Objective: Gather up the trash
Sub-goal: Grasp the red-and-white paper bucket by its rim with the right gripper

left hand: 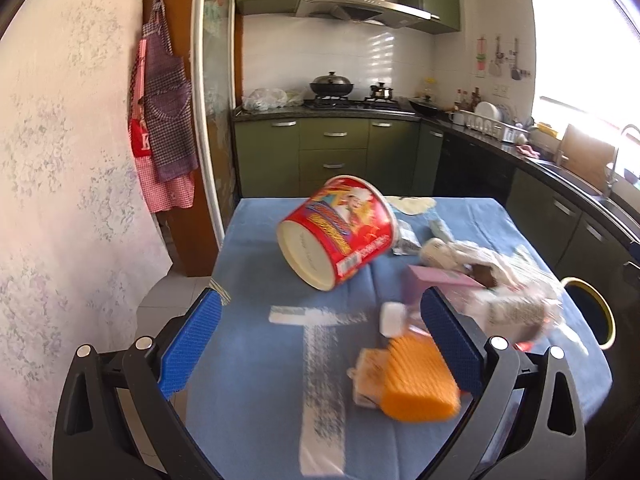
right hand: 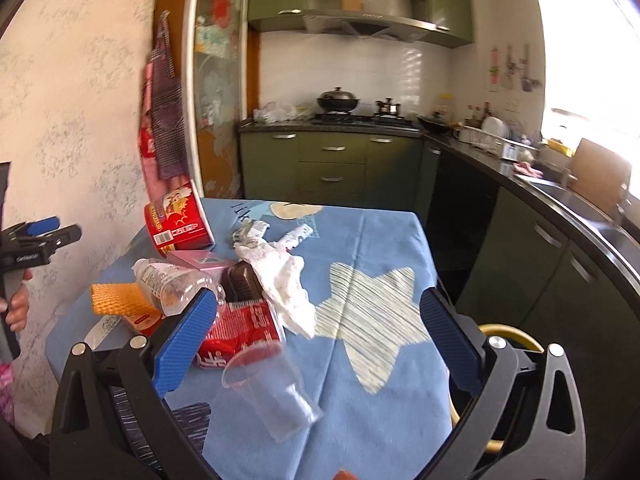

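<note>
Both wrist cameras hover close over the table's point(left hand: 256, 360) near edge, facing the kitchen, sharing the red tub point(left hand: 340, 232).

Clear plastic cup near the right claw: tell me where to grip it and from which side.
The clear plastic cup lies on its side on the blue tablecloth, rim toward the crushed red can, base toward the camera. Probably best to come from above with the open right claw and pinch across the mid-wall; near the rim the thin wall would likely buckle.
</note>
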A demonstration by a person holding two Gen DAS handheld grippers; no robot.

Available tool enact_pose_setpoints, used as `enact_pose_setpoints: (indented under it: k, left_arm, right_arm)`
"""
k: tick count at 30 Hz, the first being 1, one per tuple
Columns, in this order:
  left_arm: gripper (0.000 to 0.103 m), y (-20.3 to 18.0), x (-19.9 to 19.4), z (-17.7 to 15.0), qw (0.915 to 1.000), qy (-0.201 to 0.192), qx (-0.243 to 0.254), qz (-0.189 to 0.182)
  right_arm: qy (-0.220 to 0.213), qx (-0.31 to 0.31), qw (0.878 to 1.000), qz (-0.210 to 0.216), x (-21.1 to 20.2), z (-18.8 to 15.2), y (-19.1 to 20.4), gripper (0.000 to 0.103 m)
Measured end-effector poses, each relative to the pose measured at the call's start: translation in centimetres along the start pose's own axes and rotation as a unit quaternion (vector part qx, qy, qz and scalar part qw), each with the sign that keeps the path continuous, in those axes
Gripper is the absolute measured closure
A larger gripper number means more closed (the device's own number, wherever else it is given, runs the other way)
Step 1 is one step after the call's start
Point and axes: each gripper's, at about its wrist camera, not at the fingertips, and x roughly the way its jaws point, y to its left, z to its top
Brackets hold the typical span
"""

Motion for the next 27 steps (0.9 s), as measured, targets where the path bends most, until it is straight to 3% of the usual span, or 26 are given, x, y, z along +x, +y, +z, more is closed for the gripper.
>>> enact_pose_setpoints:
  k: [7,13,18,27]
  left_arm:
    - [0.005,2.6,7.6,1.4,0.9995,0.026,-0.008,0.016]
    - [0.005,3.5,13.0,1.1,0.9987,0.049,0.008,0.013]
    - [0.005,3.7,16.2,0.3,0.9975,0.067,0.015,0.015]
    - [0.005,4.4,20.1,-0.5,0.9950,0.098,0.018,-0.009]
  right_arm:
    - [0.022,-0.056,0.995,0.078,6.8,4.8,1.0,0.006]
    - [0.060,-0.080,0.979,0.178,14.2,8.7,3.4,0.006]
    - [0.105,-0.077,0.958,0.253,20.7,11.0,5.7,0.006]
    - [0.171,-0.085,0.913,0.359,28.0,13.2,10.7,0.006]
